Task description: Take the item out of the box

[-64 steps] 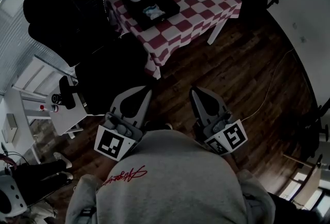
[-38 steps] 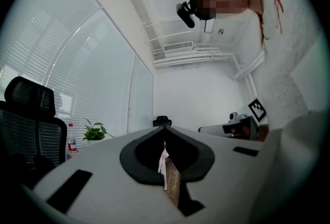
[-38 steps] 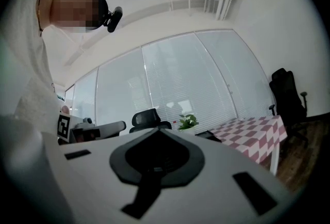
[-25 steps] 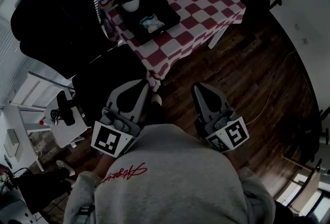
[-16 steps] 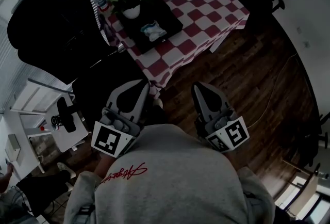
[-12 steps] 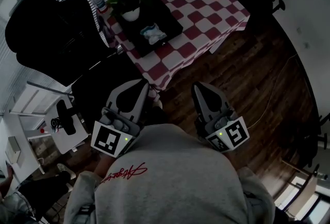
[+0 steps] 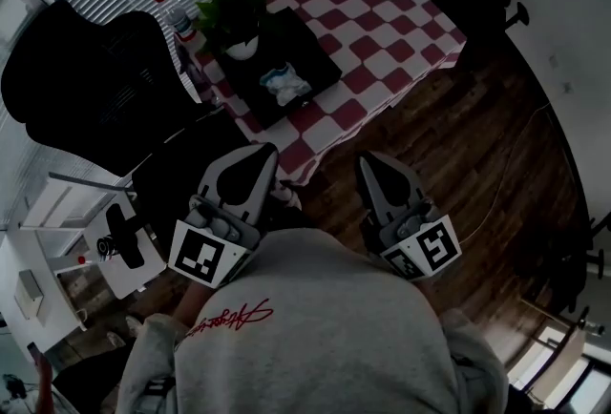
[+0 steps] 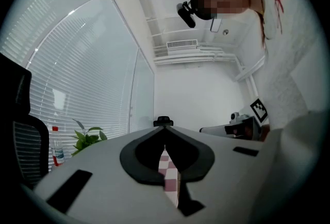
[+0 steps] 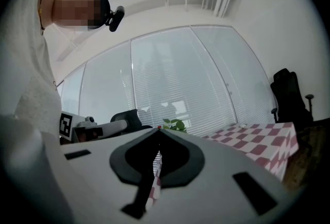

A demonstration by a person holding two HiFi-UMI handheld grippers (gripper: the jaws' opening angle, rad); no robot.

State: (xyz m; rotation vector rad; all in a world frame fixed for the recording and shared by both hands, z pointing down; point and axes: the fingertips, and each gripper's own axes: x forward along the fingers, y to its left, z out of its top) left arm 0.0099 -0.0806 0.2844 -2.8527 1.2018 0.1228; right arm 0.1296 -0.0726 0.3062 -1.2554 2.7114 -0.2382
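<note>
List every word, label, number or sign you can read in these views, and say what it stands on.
No text here is legible.
Sweatshirt: red script across the front, too cursive and dim to read.
Bottle: label too small to read.
Cubes on the left gripper and right gripper: black-and-white square markers, patterns only, no words.

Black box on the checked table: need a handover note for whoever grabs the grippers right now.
Left gripper: shut, empty, in front of the torso, short of the table.
Right gripper: also shut and empty.
The flat black box sits on the red-and-white checked table. The pale crumpled item lies inside it, with a small potted plant by its far corner.
Done: nothing, the item is not out yet.
Left: reach the table, open a gripper, lift the item out.
</note>
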